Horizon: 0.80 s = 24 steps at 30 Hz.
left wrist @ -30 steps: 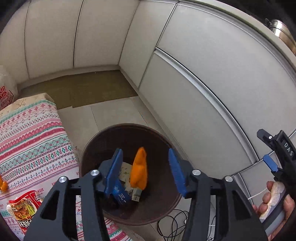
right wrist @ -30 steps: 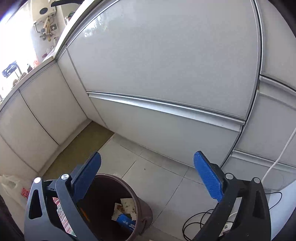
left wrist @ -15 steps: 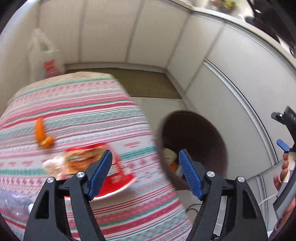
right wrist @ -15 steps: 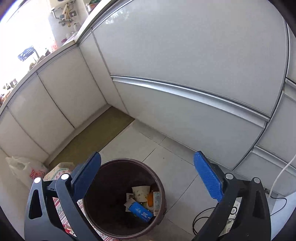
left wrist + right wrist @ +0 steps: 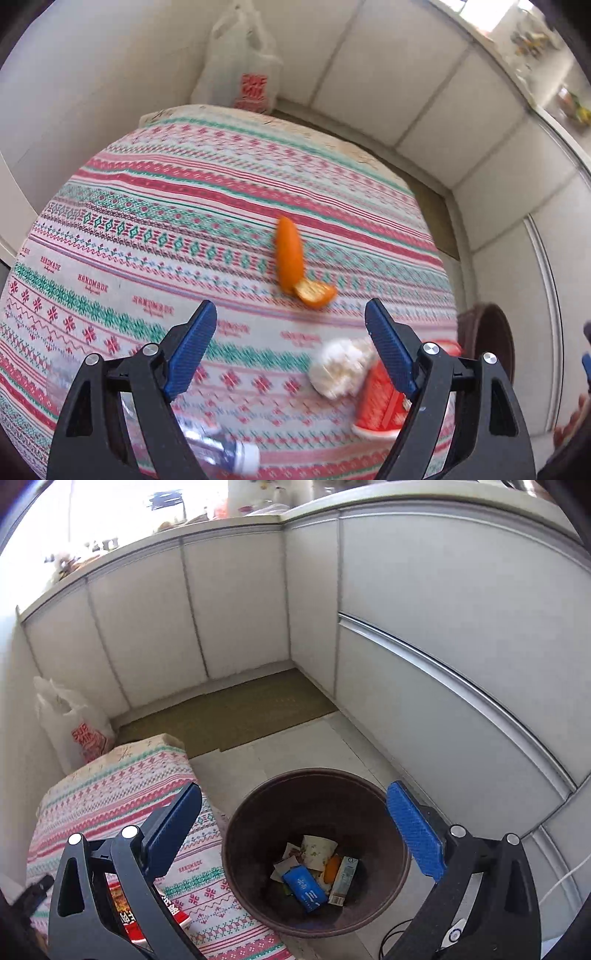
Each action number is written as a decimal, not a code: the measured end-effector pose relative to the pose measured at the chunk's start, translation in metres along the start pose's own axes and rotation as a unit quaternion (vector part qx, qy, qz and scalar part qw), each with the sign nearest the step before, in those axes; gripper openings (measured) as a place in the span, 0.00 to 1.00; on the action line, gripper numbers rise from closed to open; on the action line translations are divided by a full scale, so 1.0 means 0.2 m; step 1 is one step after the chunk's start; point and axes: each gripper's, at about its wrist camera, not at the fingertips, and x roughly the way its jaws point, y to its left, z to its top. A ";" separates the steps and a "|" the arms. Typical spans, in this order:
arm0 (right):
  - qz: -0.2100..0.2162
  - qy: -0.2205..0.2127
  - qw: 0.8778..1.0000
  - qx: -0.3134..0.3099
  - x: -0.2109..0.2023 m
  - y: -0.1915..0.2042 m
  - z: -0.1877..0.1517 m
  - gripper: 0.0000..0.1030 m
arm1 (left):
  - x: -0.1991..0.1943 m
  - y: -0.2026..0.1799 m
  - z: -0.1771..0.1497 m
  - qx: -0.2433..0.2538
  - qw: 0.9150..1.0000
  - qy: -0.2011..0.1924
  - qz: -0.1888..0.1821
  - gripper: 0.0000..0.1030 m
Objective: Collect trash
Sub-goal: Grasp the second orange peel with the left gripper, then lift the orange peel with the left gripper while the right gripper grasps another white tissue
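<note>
My left gripper (image 5: 290, 343) hangs over the patterned tablecloth (image 5: 147, 236), its jaws opening with nothing between them. Ahead of it lie orange peel pieces (image 5: 295, 266). A crumpled white tissue (image 5: 338, 367) and a red snack wrapper (image 5: 380, 402) sit by its right finger; a clear plastic bottle (image 5: 221, 450) lies under its left finger. My right gripper (image 5: 295, 819) is open and empty above the brown trash bin (image 5: 240, 849), which holds a blue packet (image 5: 304, 884), an orange peel (image 5: 331, 867) and paper scraps.
White cabinet doors (image 5: 461, 627) wall in the floor corner. A white plastic bag (image 5: 240, 66) with red print stands behind the table. A green mat (image 5: 229, 712) covers the far floor. The bin's rim (image 5: 491, 332) shows at the table's right edge.
The left gripper let an orange peel drop into the bin, swung left over the table and opened wider. The right gripper swung left, bringing the bin fully into its view.
</note>
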 end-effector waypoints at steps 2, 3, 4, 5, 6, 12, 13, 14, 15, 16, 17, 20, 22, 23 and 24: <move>0.003 -0.001 0.999 -0.032 0.01 0.10 -0.01 0.93 | 0.09 0.04 0.06 -0.012 1.000 0.007 0.012 0.77; 0.008 0.001 0.999 -0.046 0.01 0.15 -0.02 0.93 | 0.14 0.04 0.09 -0.017 1.000 0.014 0.016 0.77; 0.010 0.002 0.998 -0.055 0.02 0.18 -0.02 0.93 | 0.17 0.06 0.10 -0.020 0.999 0.019 0.016 0.76; 0.010 0.002 0.998 -0.061 0.02 0.21 -0.02 0.93 | 0.22 0.05 0.11 -0.021 0.999 0.026 0.015 0.74; 0.009 0.003 0.998 -0.065 0.03 0.23 -0.02 0.93 | 0.27 0.04 0.12 -0.021 0.999 0.035 0.013 0.70; 0.010 0.013 0.997 -0.070 0.06 0.28 -0.02 0.93 | 0.51 -0.05 0.14 -0.016 0.997 0.074 0.014 0.53; 0.009 0.015 0.997 -0.071 0.07 0.28 -0.02 0.93 | 0.53 -0.06 0.13 -0.011 0.997 0.078 0.014 0.47; 0.007 0.017 0.997 -0.072 0.08 0.29 -0.02 0.93 | 0.55 -0.08 0.12 -0.003 0.997 0.081 0.018 0.39; 0.006 0.018 0.997 -0.073 0.08 0.29 -0.03 0.93 | 0.56 -0.09 0.11 0.004 0.997 0.080 0.024 0.30; 0.006 0.020 0.997 -0.074 0.08 0.30 -0.03 0.93 | 0.55 -0.10 0.10 0.006 0.997 0.078 0.026 0.25; 0.007 0.021 0.997 -0.074 0.08 0.30 -0.03 0.93 | 0.54 -0.09 0.09 0.004 0.997 0.079 0.016 0.23; 0.016 0.023 0.997 -0.075 0.08 0.31 -0.03 0.93 | 0.49 -0.06 0.07 -0.005 0.997 0.071 0.001 0.19; 0.026 0.024 0.996 -0.077 0.07 0.34 -0.03 0.93 | 0.43 -0.02 0.06 -0.009 0.998 0.061 -0.005 0.19; 0.034 0.026 0.996 -0.077 0.06 0.35 -0.03 0.93 | 0.39 0.00 0.05 -0.009 0.998 0.056 -0.007 0.19; 0.044 0.029 0.996 -0.077 0.05 0.36 -0.03 0.93 | 0.35 0.02 0.04 -0.007 0.999 0.052 -0.008 0.19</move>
